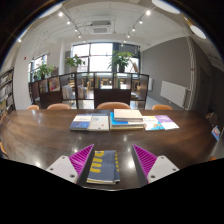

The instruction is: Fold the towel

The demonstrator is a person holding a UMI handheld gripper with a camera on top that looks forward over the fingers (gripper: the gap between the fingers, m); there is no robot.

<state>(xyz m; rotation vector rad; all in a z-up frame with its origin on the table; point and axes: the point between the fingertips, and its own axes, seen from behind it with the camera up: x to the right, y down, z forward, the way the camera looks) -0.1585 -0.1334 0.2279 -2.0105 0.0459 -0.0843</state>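
A folded blue-grey towel (103,166) with yellow stripes along its left edge lies flat on the dark wooden table (40,135), between my gripper's (113,158) two fingers. The magenta pads (81,158) stand wide apart, with a gap at each side of the towel. The gripper is open and presses on nothing. The towel's near end is hidden below the view.
A row of folded cloths and flat items (118,121) lies across the middle of the table, beyond the fingers. Wooden chairs (112,105) stand at the far side. Behind them are potted plants (121,60) and large windows.
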